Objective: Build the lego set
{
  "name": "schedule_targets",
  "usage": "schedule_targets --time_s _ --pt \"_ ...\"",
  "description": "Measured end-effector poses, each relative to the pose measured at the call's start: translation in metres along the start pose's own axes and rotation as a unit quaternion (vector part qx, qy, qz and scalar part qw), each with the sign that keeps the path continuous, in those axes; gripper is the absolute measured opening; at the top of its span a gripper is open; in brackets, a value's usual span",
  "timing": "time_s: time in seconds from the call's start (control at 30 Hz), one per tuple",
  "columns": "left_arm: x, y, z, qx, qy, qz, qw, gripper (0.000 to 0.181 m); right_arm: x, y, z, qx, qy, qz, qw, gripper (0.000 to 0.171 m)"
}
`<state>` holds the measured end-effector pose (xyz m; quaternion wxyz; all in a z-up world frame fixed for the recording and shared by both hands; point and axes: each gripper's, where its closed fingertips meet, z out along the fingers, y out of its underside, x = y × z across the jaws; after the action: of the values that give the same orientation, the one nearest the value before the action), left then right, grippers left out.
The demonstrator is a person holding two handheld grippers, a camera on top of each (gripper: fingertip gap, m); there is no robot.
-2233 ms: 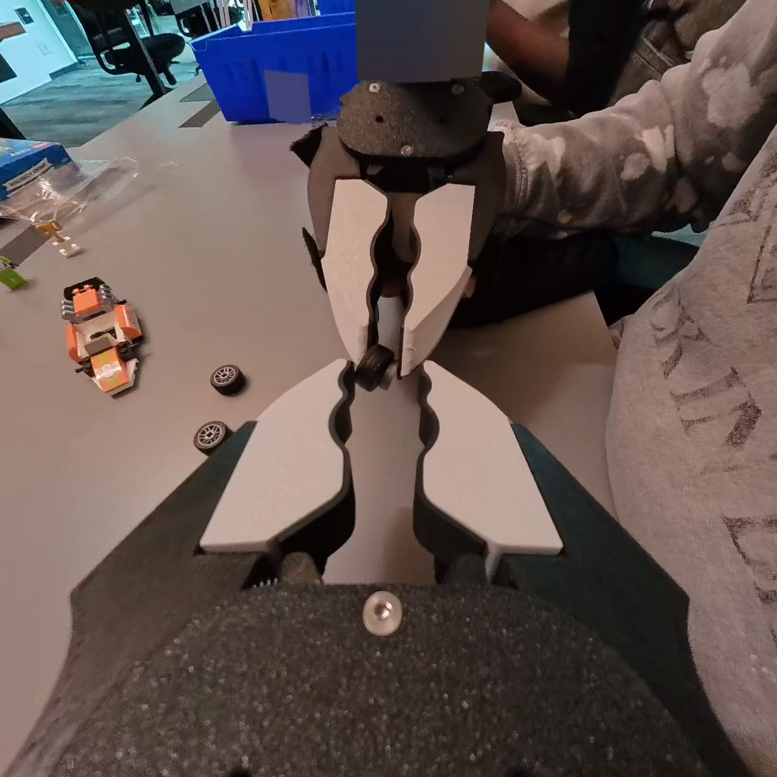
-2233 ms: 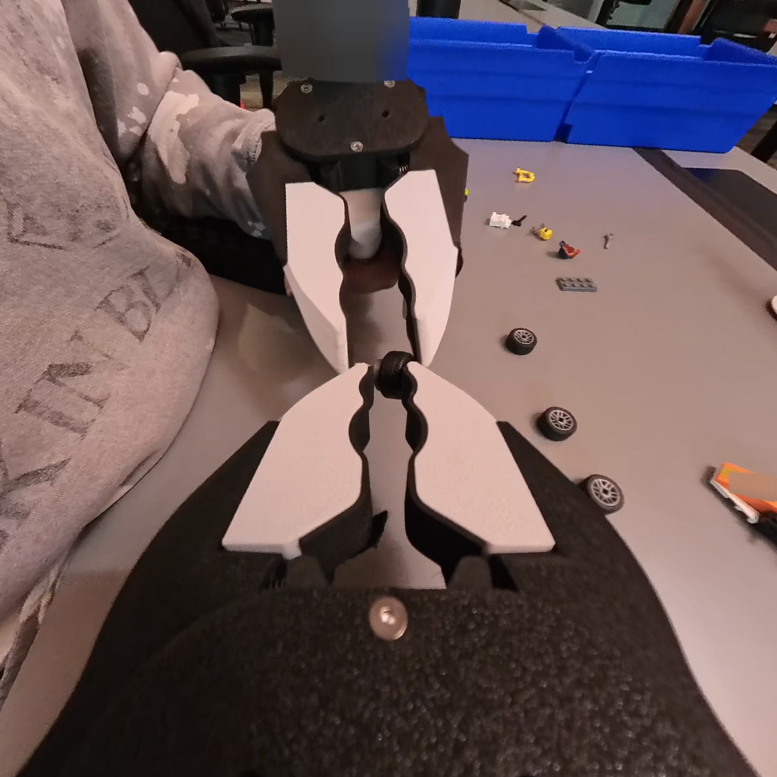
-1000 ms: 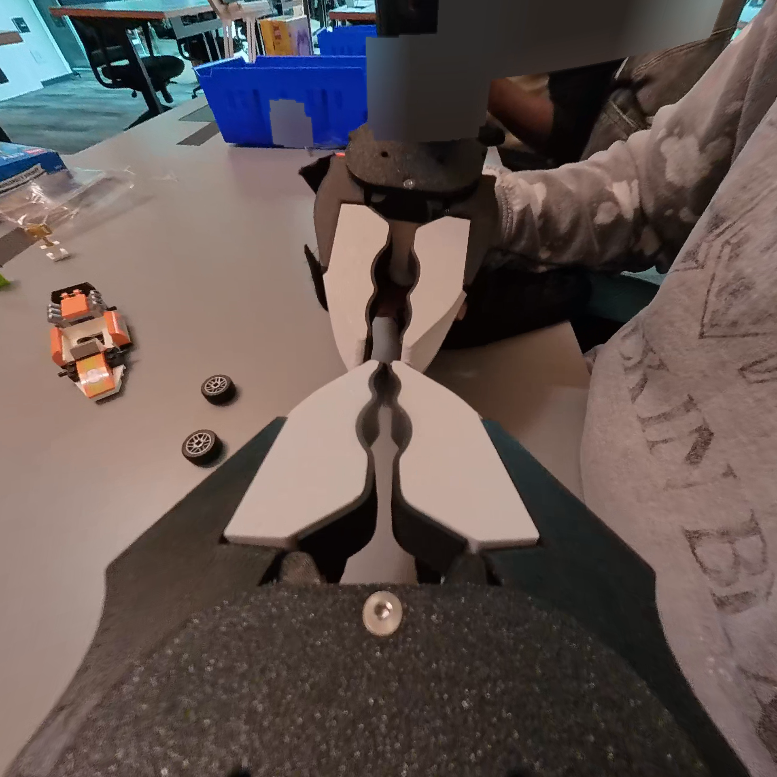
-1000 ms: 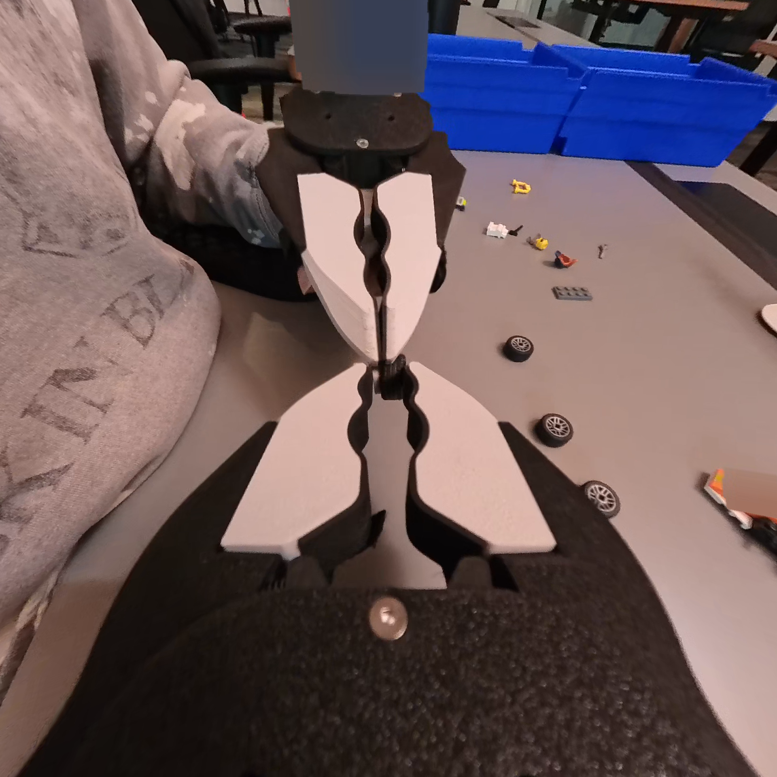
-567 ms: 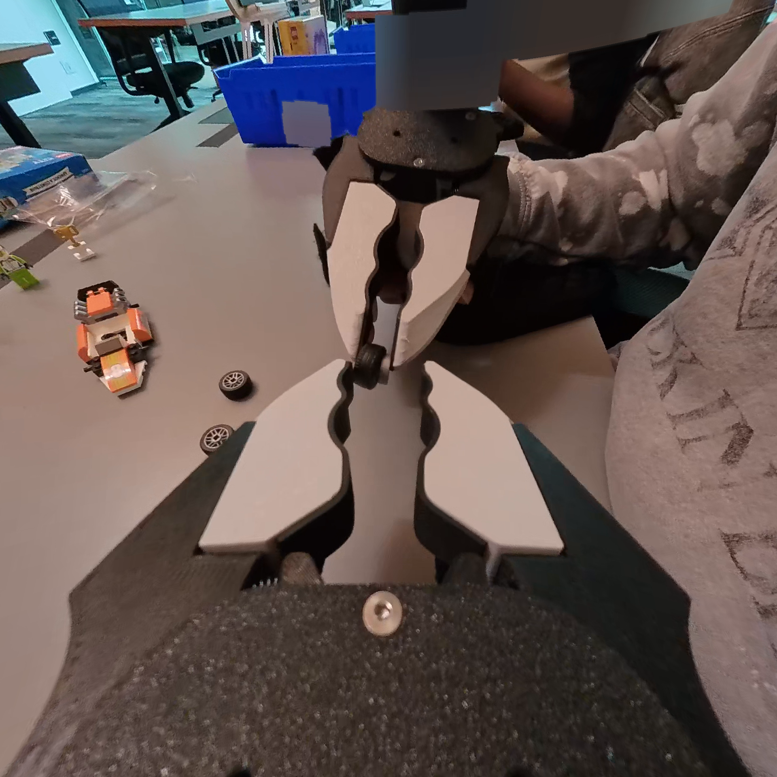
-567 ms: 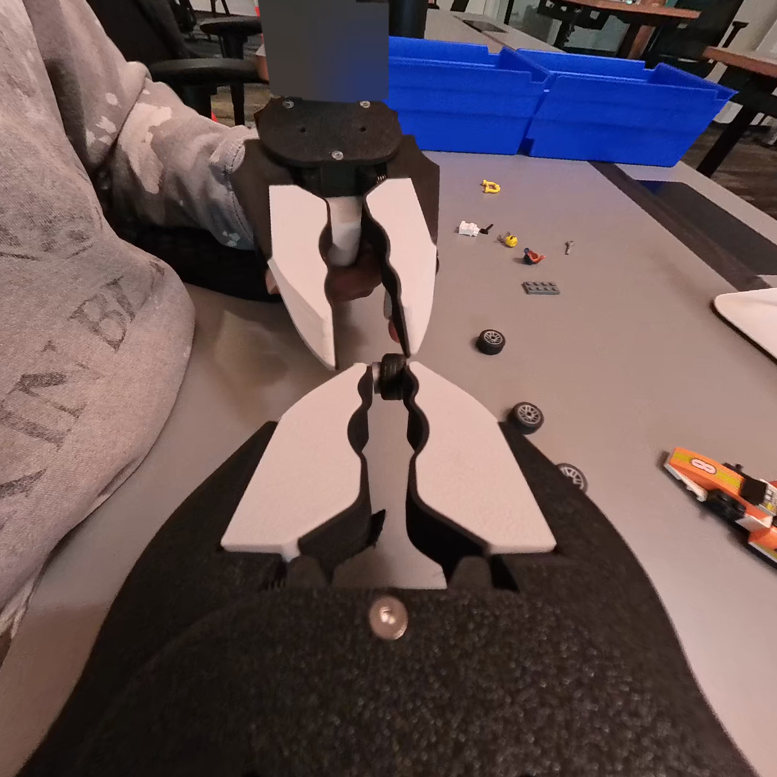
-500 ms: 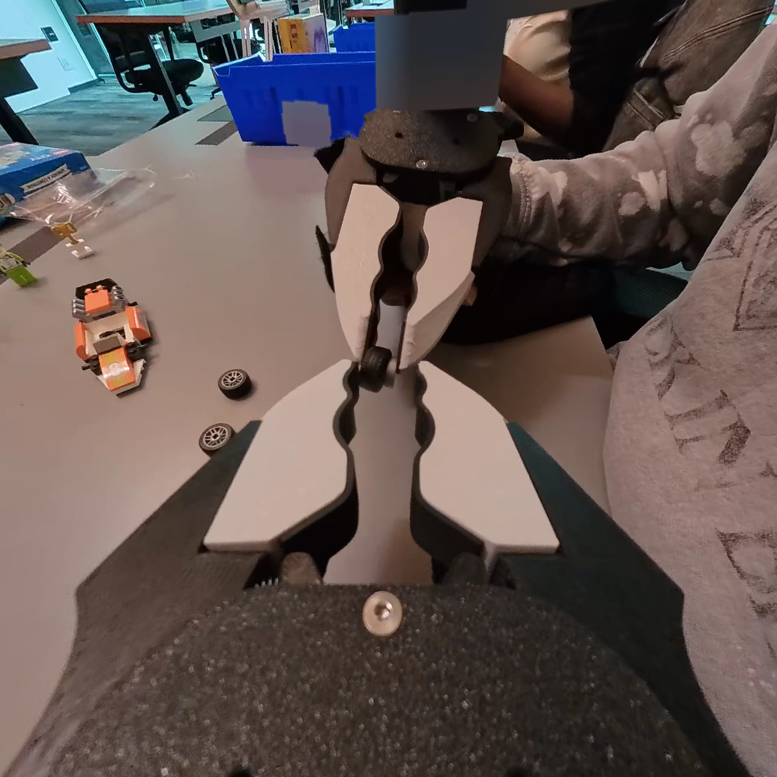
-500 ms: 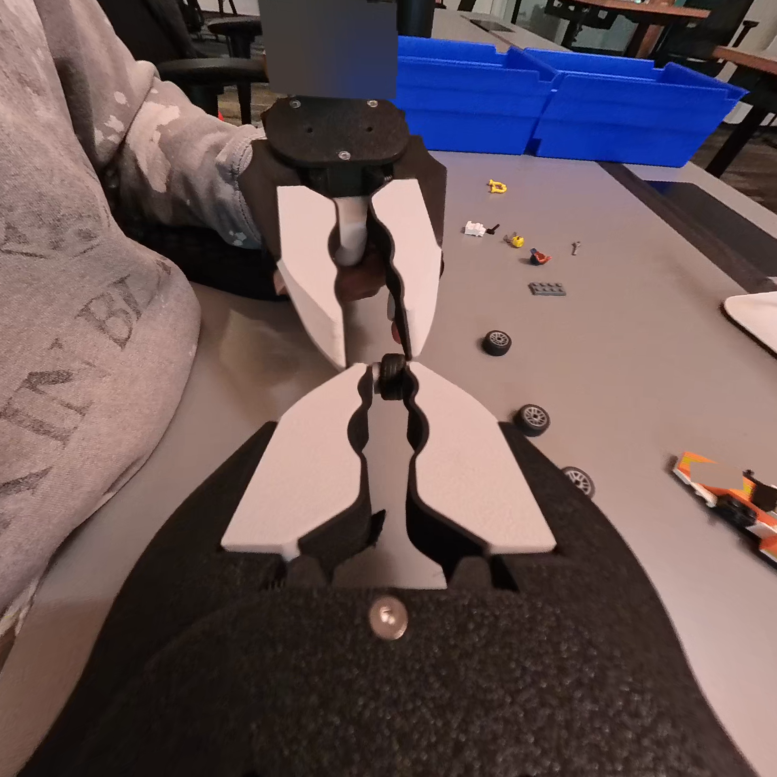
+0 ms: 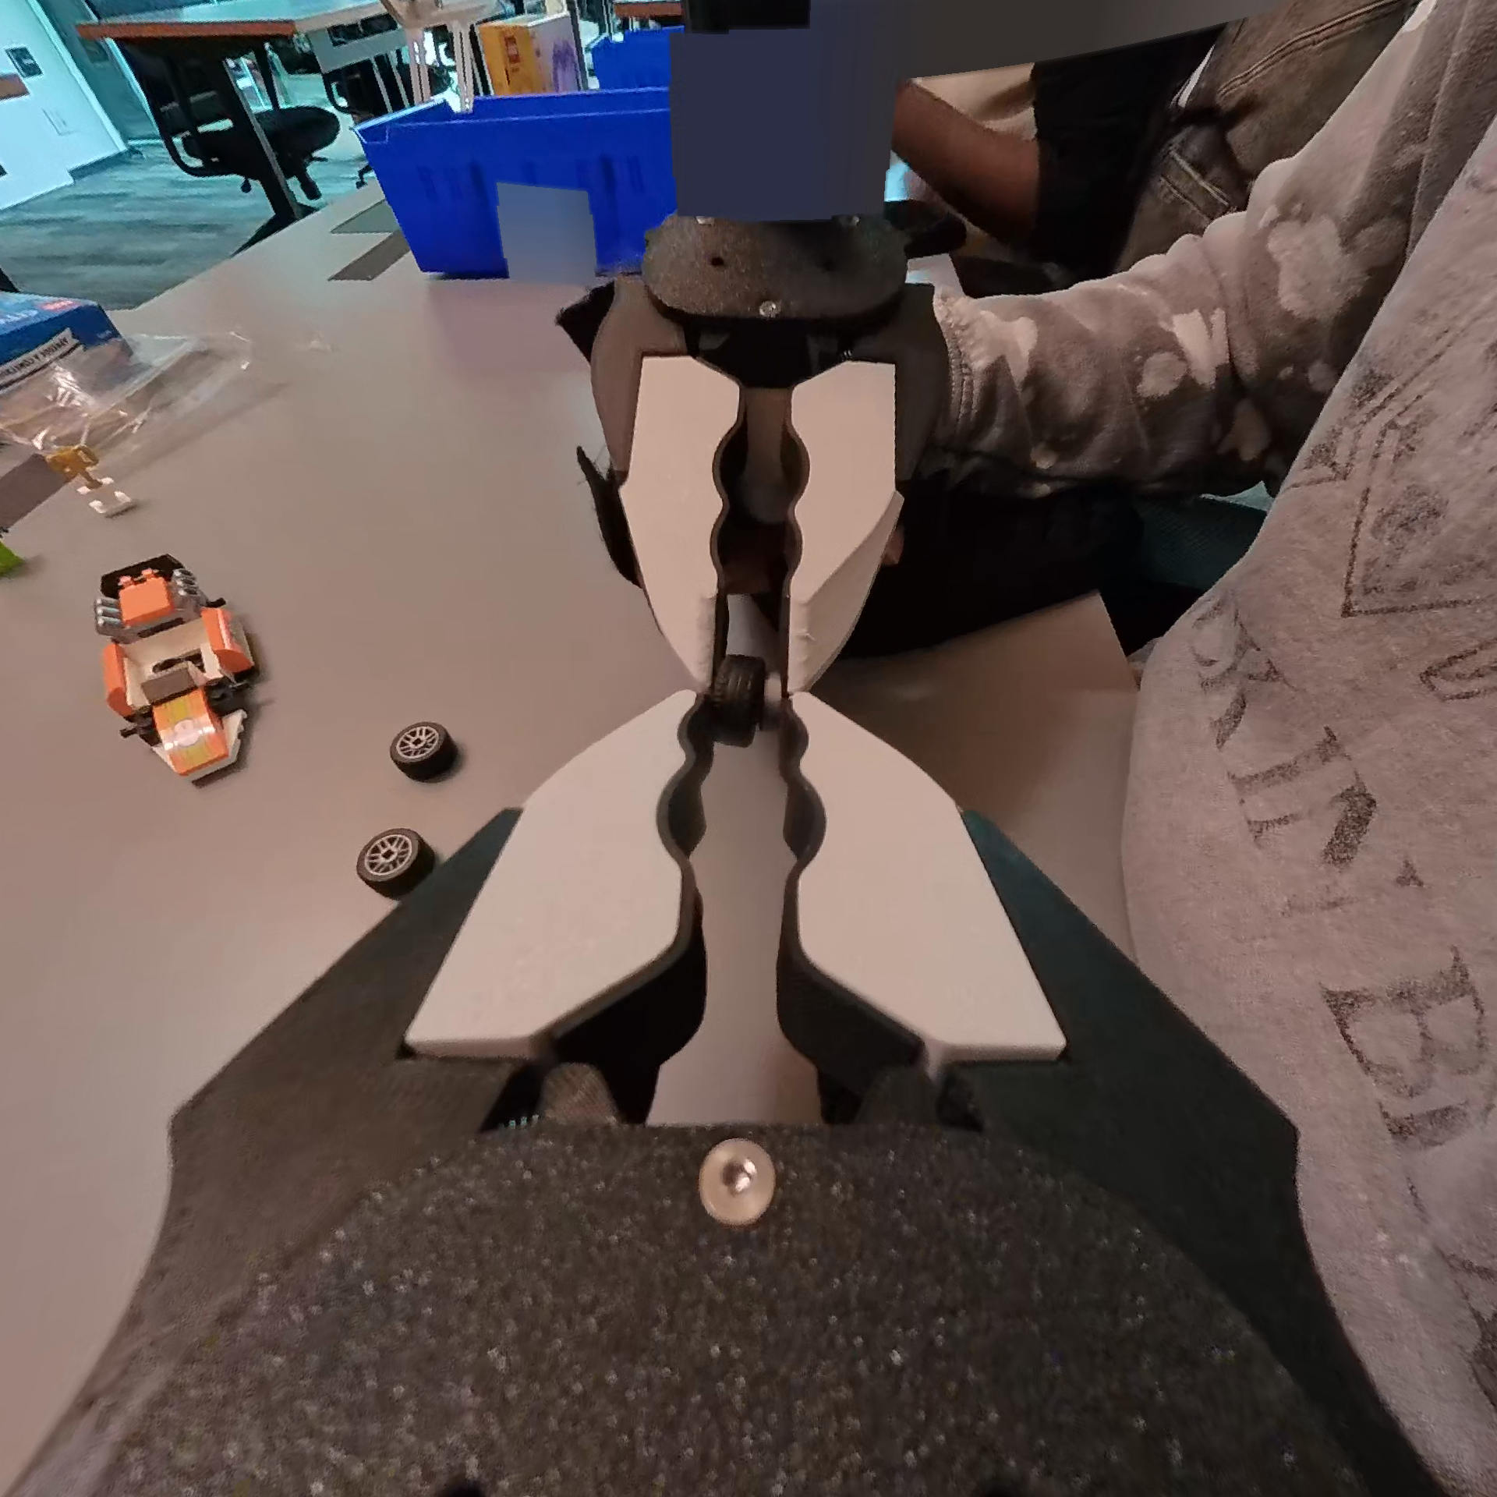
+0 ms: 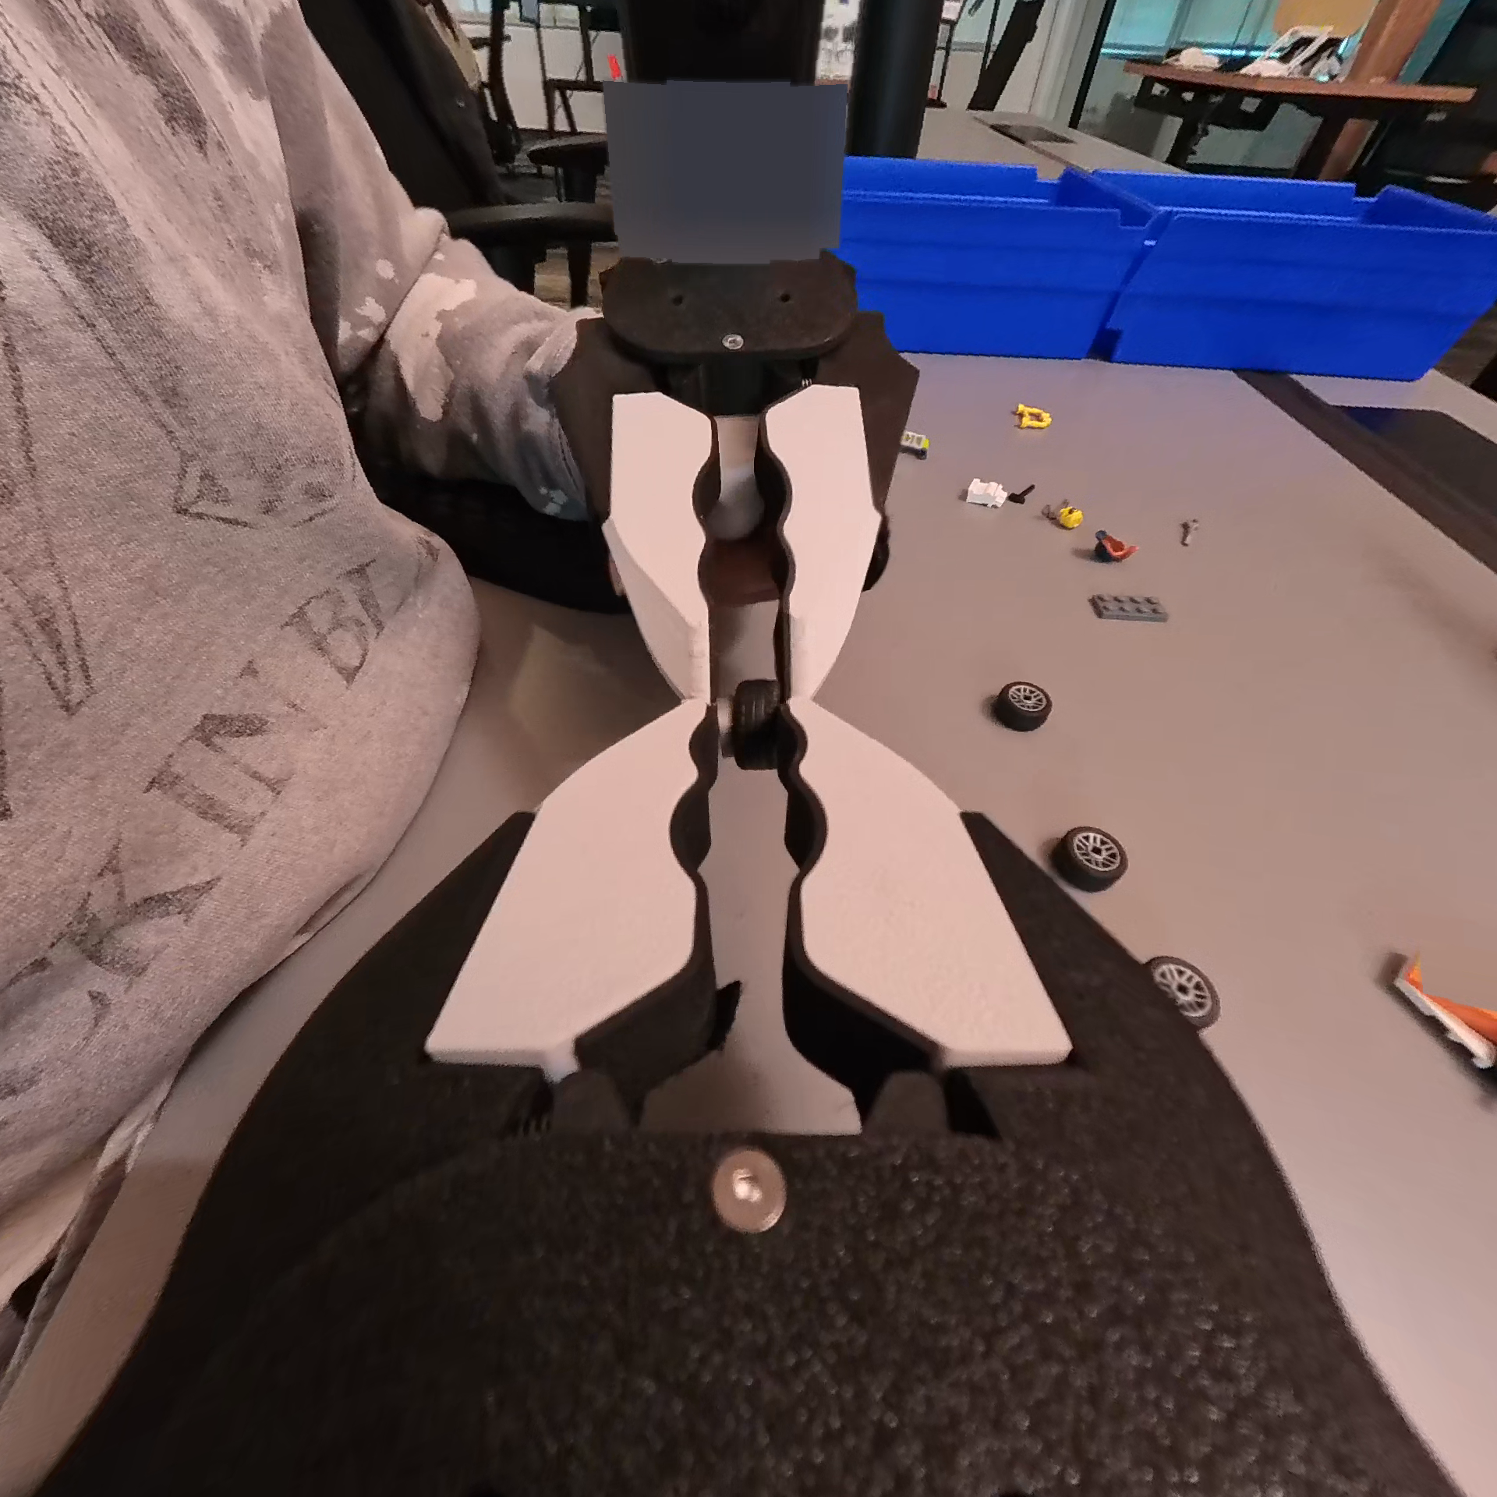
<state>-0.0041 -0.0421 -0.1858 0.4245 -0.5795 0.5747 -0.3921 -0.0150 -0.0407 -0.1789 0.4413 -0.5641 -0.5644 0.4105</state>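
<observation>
A small black wheel (image 9: pixel 735 698) with a white pin on one side is held in the air between the two grippers, which face each other tip to tip. My right gripper (image 10: pixel 749 721) is shut on the wheel (image 10: pixel 757 723). My left gripper (image 9: pixel 741 703) has its jaws narrowed to the wheel's width and its tips meet the same wheel from the other side. The orange and white lego car (image 9: pixel 174 660) lies on the grey table to the left; its edge shows in the right wrist view (image 10: pixel 1450 1012).
Loose wheels (image 10: pixel 1022 705) (image 10: pixel 1091 857) (image 10: pixel 1184 990) lie on the table, two also in the left wrist view (image 9: pixel 423 749). A grey plate (image 10: pixel 1128 607) and small parts (image 10: pixel 1069 516) lie farther off. Blue bins (image 10: pixel 1215 275) stand at the back. A person's grey sleeves flank both grippers. My two grippers' fingertips are within a few centimetres of each other.
My left gripper shut fully against the wheel a second ago, opened wide, and has now closed in on the wheel. My right gripper has kept hold of the wheel.
</observation>
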Motion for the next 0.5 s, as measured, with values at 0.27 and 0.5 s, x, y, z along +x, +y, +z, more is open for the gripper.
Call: schedule_targets --time_s 0.27,0.5 --pt "-0.003 0.000 -0.001 0.001 -0.019 0.006 1.000 0.014 0.002 0.000 0.000 -0.016 0.017 -0.013 1.000 0.011" --pt "-0.005 -0.012 -0.004 0.032 -0.019 -0.018 0.999 0.011 0.005 -0.011 -0.004 0.015 0.017 0.007 1.000 0.009"
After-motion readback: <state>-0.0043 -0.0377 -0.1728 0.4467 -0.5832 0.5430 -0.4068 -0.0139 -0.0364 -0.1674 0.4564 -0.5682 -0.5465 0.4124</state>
